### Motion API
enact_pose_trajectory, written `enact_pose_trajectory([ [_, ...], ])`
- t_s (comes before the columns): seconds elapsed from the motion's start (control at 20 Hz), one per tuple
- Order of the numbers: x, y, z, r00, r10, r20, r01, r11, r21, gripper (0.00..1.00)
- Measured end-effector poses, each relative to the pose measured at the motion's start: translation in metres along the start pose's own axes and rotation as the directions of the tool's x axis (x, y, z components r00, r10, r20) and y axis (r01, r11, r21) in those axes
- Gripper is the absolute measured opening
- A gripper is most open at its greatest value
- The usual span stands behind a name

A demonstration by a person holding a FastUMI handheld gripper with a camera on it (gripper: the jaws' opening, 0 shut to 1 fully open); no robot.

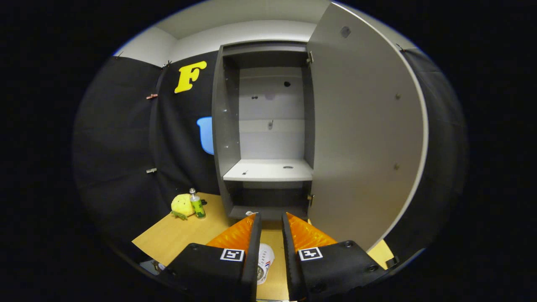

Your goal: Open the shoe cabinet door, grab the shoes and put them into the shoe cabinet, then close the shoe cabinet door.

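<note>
The grey shoe cabinet point(225, 126) stands on the wooden table straight ahead, and its door point(361, 126) is swung wide open to the right. Inside, a pale shelf point(268, 170) is bare, with a dark low compartment point(268, 197) under it. My gripper point(272, 214) is raised in front of the cabinet's base, its fingers close together. A white shoe point(265, 260) with dark and coloured marks hangs in the narrow gap between them, mostly hidden by the left finger. Both fingers seem to press on it.
A yellow plush toy point(181, 205) and a small green-labelled bottle point(196, 204) sit on the table point(180, 237) left of the cabinet. The open door blocks the right side. Black cloth walls close in the booth.
</note>
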State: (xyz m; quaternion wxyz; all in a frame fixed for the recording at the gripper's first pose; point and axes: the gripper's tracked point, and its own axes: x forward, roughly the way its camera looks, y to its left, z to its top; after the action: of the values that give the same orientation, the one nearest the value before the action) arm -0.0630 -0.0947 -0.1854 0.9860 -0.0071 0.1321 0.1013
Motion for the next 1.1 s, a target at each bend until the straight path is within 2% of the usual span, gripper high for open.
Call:
enact_pose_trajectory([
  [0.25,0.027,0.038,-0.096,0.996,0.016,-0.092,-0.016,1.0,0.0,0.32],
  [0.55,0.053,0.043,-0.187,0.975,-0.051,-0.216,0.049,0.999,-0.013,0.32],
  [0.75,0.066,0.035,-0.248,0.941,-0.096,-0.323,0.093,0.995,-0.023,0.32],
  [1.1,0.088,0.029,-0.311,0.876,-0.112,-0.47,0.127,0.992,0.0,0.32],
])
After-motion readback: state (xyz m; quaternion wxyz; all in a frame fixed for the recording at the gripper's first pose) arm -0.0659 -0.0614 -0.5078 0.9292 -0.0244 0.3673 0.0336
